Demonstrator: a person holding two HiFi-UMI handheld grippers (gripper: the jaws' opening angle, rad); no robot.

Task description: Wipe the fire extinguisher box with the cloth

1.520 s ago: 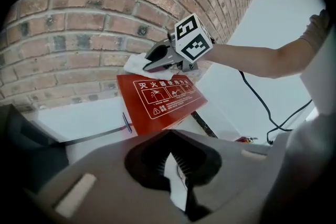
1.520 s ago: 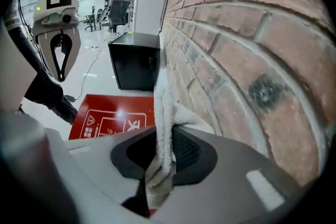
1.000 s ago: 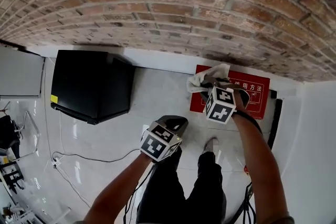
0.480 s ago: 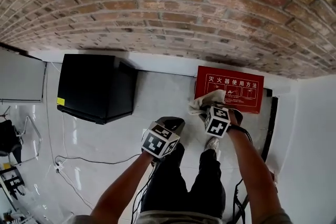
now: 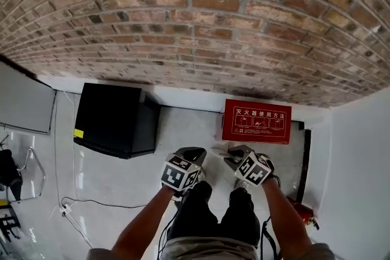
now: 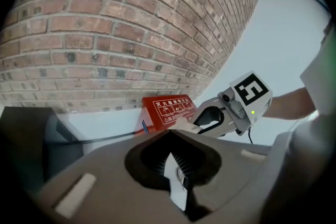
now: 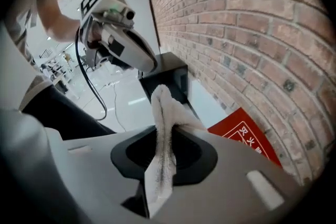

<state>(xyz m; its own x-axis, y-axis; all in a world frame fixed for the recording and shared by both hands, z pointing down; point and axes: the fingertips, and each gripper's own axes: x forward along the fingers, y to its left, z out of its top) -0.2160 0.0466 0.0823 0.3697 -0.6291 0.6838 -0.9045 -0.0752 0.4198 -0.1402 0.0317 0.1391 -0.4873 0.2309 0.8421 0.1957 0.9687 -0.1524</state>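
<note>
black cabinet stands near fire extinguisher box.

A red-brown brick wall fills the upper part of the head view, with a white skirting band along its foot. The floor is pale and glossy and mirrors the light. A black cabinet with a small yellow sticker stands against the wall, near a white panel. A plain white wall closes the right side.
</note>
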